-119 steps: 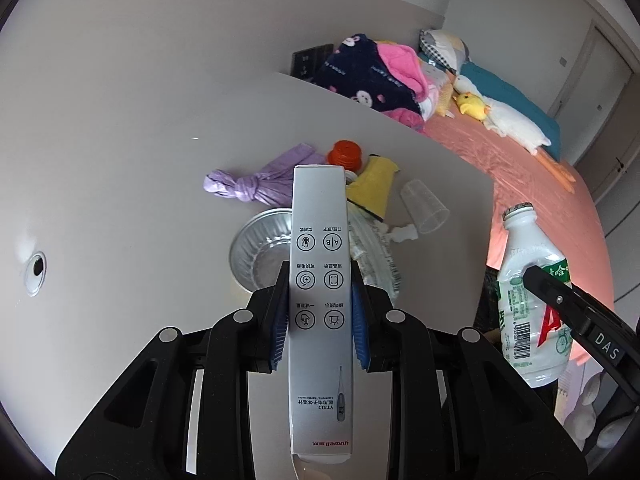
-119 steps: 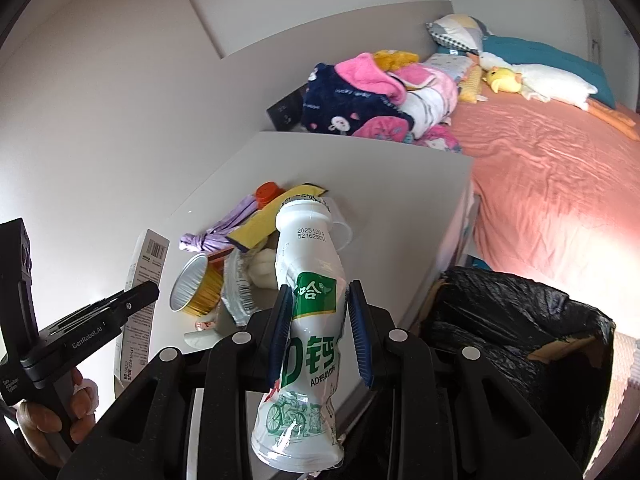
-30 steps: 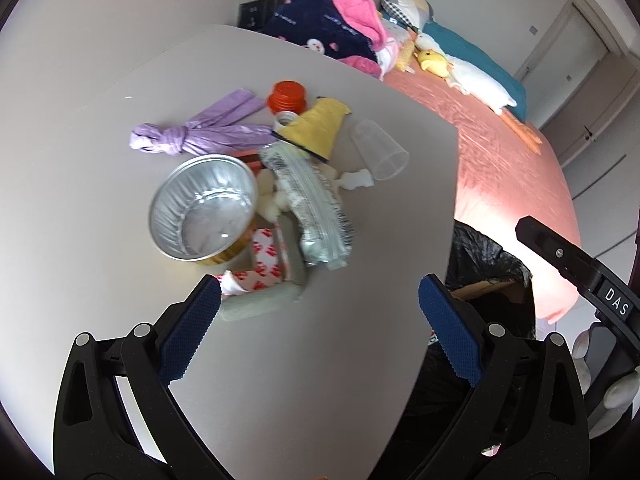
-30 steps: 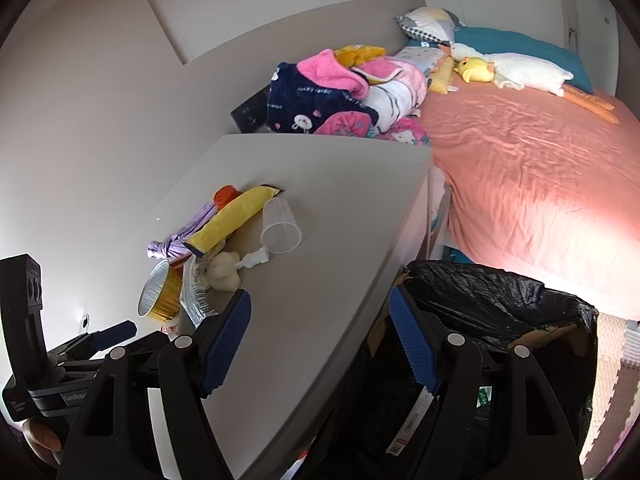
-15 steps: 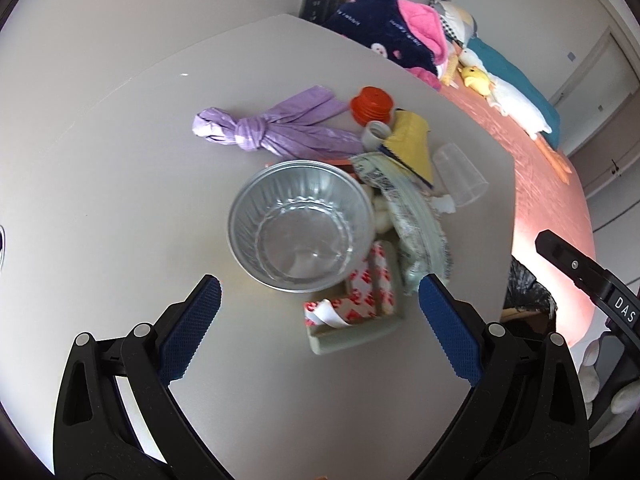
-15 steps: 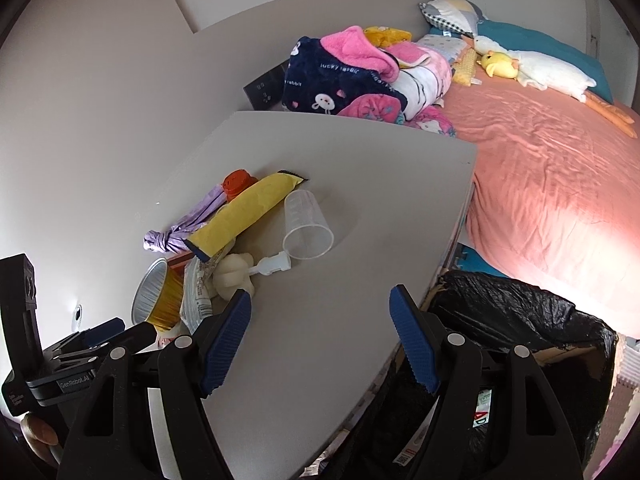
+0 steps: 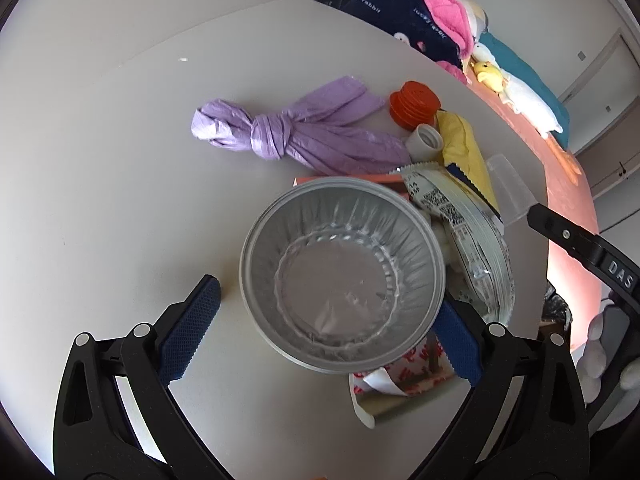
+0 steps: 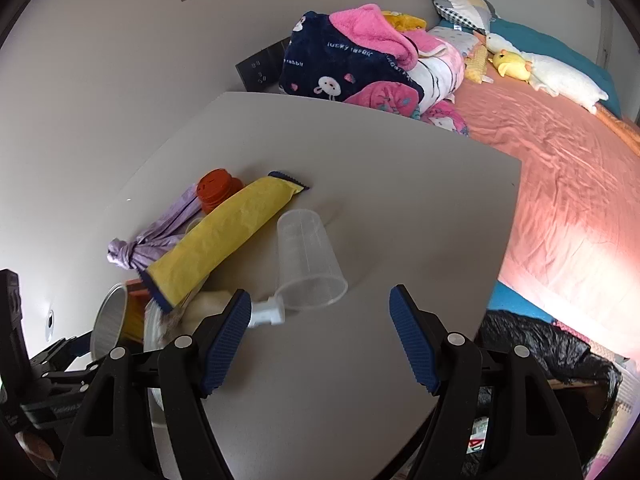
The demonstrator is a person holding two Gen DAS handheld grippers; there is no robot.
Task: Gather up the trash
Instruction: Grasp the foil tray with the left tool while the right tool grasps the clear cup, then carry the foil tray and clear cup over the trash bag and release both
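Observation:
Trash lies on a grey table [image 7: 100, 184]. My left gripper [image 7: 324, 332] is open, its jaws on either side of a round foil bowl [image 7: 340, 272], apart from it. Around the bowl lie a knotted purple bag [image 7: 296, 132], an orange lid [image 7: 416, 100], a yellow wrapper [image 7: 464, 148], a silver wrapper [image 7: 476, 240] and a red-printed packet [image 7: 404, 380]. My right gripper [image 8: 320, 336] is open and empty just short of a clear plastic cup [image 8: 308, 260] lying on its side, with a white cap [image 8: 268, 314] beside its left finger.
A black trash bag [image 8: 540, 352] hangs open below the table's right edge. A bed with a pink sheet [image 8: 560, 152], blankets and plush toys lies beyond. The right gripper's arm [image 7: 580, 248] shows at the right of the left wrist view.
Both grippers, holding a box and a bottle four seconds ago, are now open and empty. The left one has come down around the foil bowl; the right one has moved toward the clear cup.

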